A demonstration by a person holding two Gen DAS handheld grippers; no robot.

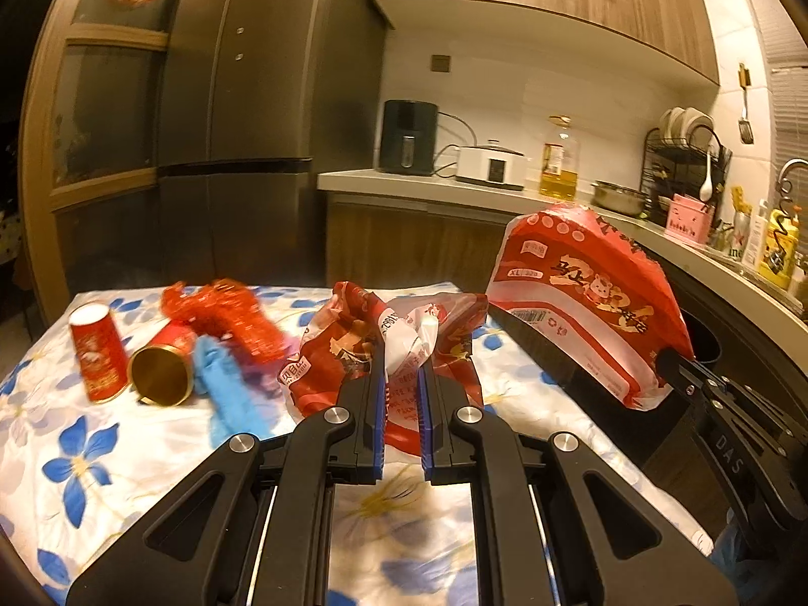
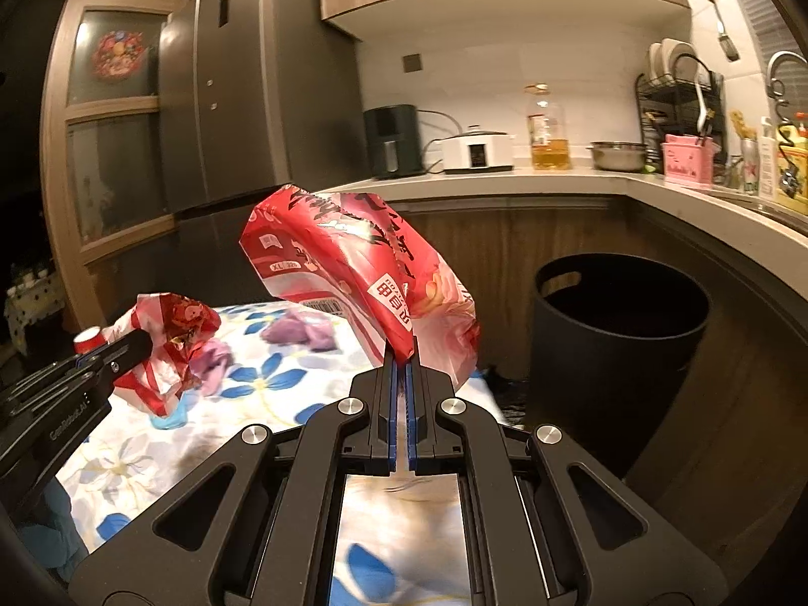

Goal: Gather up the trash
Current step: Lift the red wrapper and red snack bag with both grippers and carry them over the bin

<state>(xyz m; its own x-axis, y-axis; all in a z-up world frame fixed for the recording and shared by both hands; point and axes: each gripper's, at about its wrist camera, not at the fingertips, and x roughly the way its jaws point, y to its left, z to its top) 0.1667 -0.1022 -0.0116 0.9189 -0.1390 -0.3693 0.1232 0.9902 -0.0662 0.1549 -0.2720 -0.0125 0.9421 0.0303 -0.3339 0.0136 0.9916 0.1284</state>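
Two red-and-white crinkled plastic packaging bags [image 1: 581, 303] [image 1: 404, 353]. Two red cylindrical paper cans with gold interiors [image 1: 98, 353] [image 1: 164, 371]. One blue rubber glove [image 1: 230, 394]. One red tinsel garland [image 1: 227, 313]. One black round plastic bin [image 2: 616, 333]. Two black hand-held grippers [image 1: 402, 389] [image 2: 402, 373].

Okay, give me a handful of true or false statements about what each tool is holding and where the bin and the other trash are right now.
1. The right tool is shut on a red packaging bag. True.
2. The left tool is empty. False: it grips a crumpled red wrapper.
3. The black bin stands on the table. False: it stands on the floor beside the table.
4. A blue glove lies on the table. True.
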